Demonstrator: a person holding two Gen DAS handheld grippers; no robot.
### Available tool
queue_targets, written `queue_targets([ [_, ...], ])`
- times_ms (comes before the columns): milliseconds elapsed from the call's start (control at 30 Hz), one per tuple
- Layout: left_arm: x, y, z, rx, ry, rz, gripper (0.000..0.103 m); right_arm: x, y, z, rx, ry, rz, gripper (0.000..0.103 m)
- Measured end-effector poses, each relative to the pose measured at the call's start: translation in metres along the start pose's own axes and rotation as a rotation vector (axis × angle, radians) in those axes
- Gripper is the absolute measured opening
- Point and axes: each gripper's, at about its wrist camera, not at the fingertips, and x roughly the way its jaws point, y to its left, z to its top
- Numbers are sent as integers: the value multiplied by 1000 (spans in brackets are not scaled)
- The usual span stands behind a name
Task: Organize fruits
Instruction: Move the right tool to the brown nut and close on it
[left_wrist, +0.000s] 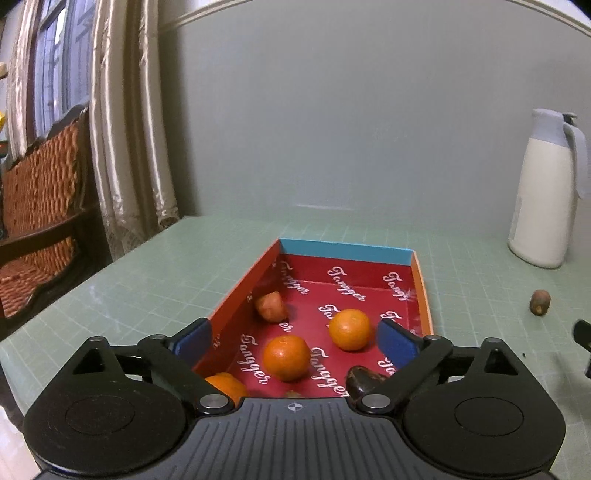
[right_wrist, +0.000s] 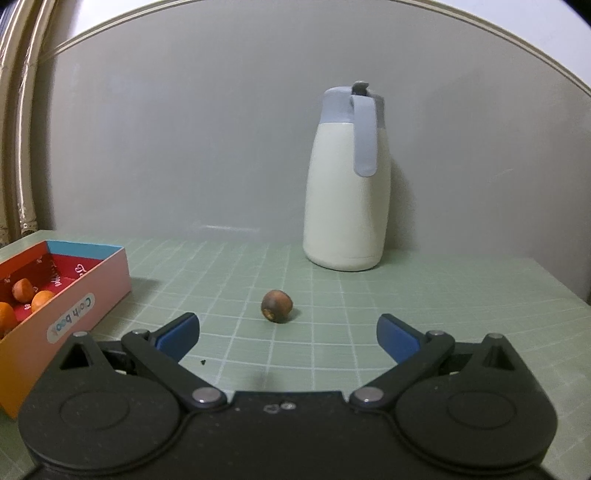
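A red-lined box (left_wrist: 419, 288) holds three oranges (left_wrist: 286, 357), a small reddish fruit (left_wrist: 272, 306) by its left wall and a dark brown fruit (left_wrist: 364, 382) near its front. My left gripper (left_wrist: 295, 341) is open and empty, hovering over the box's near end. A small brown fruit (right_wrist: 277, 301) lies on the green mat, also seen in the left wrist view (left_wrist: 540, 302). My right gripper (right_wrist: 288, 334) is open and empty, just short of that fruit. The box (right_wrist: 74, 295) shows at the left of the right wrist view.
A white jug with a blue-grey lid (right_wrist: 347, 184) stands against the wall behind the loose fruit, and shows in the left wrist view (left_wrist: 545, 192). A wicker chair (left_wrist: 40, 206) and curtains (left_wrist: 125, 129) are left of the table. A dark crumb (right_wrist: 202, 362) lies on the mat.
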Motion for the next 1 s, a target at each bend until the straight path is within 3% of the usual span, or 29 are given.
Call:
queue_targets([
  [500, 0, 9, -9, -23, -6, 33, 103, 45, 4, 9, 39, 111, 58, 103],
  [833, 0, 31, -13, -70, -10, 120, 103, 81, 7, 19, 37, 160, 76, 103],
  [1000, -1, 47, -16, -109, -17, 170, 103, 106, 1, 21, 78, 208, 82, 97],
])
